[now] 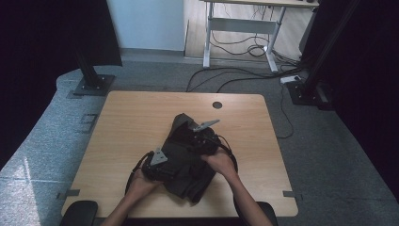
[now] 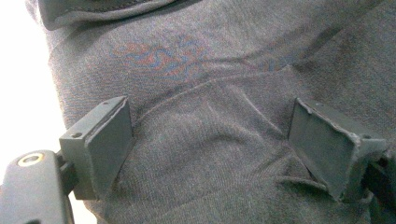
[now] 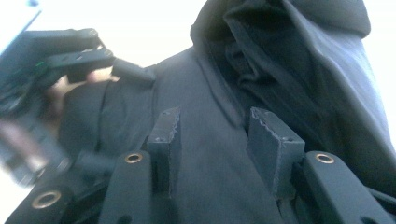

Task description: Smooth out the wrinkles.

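While the dark garment (image 1: pixel 186 162) is lying bunched at the table's (image 1: pixel 131 122) near centre, the left gripper (image 2: pixel 210 144) is resting spread wide upon it, ungrasping; the right gripper (image 3: pixel 212 149) is straddling a fold, half-spread, clamp unclear.

Garment (image 1: pixel 186 162): one dark grey, near-black knit top, fine-ribbed jersey weave. Faded red-and-blue printed mark (image 2: pixel 161 55) on the fabric, beside a seam that curves across the cloth; a folded hem or collar edge lies just above the print. State: crumpled, loosely bunched, partly folded over itself, with deep soft creases and one thick fold standing up at the far end. Position: lying on the light wooden surface (image 1: pixel 136 122), near its middle and toward the person's side, one corner reaching close to the near edge
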The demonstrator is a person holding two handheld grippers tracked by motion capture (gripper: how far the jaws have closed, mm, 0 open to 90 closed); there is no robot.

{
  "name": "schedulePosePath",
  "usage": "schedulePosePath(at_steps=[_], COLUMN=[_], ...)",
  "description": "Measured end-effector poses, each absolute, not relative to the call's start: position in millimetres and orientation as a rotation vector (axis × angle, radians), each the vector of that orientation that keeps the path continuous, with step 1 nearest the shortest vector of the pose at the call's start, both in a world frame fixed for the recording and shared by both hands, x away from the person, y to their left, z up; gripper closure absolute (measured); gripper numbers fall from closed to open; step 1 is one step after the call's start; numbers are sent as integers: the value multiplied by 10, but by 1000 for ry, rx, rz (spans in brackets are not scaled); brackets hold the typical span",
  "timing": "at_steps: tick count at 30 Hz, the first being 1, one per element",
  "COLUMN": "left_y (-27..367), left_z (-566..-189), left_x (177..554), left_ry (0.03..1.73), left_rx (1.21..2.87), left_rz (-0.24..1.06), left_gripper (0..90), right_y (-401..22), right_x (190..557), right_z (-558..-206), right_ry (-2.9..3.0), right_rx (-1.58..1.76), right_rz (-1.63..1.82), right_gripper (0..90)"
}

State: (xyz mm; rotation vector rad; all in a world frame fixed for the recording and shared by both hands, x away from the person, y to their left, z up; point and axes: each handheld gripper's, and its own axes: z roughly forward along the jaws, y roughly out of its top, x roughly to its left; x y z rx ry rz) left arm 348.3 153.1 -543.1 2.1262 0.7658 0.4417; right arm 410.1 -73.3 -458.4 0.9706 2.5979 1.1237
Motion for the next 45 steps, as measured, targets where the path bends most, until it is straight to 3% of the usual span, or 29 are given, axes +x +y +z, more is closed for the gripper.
schedulePosePath(at_steps=[6, 9, 13, 17, 23, 34, 45], left_y=[1531, 1532, 1535, 1534, 1534, 1535, 1556], left_z=[-5432, -5431, -5431, -5432, -5431, -5433, -5430], left_x=[3483, 3485, 3487, 3486, 3486, 3487, 3496], left_ry=[769, 769, 769, 771, 772, 772, 776], left_rx=[2122, 2122, 2124, 2122, 2123, 2122, 2111], left_rz=[439, 439, 439, 438, 435, 436, 416], left_gripper=[140, 141, 142, 143, 144, 146, 144], right_y=[-503, -411, -356, -396, -618, -1315, -1790], right_x=[4326, 4390, 4424, 4447, 4474, 4749, 4725], right_z=[-4793, -4900, -5006, -5039, -4878, -4615, -4682], right_ry=[2568, 2576, 2584, 2569, 2491, 2297, 2216], right_rx=[991, 960, 958, 999, 1075, 1295, 1396], right_rz=[1027, 959, 876, 861, 925, 1042, 972], right_gripper=[454, 462, 610, 828, 873, 842, 554])
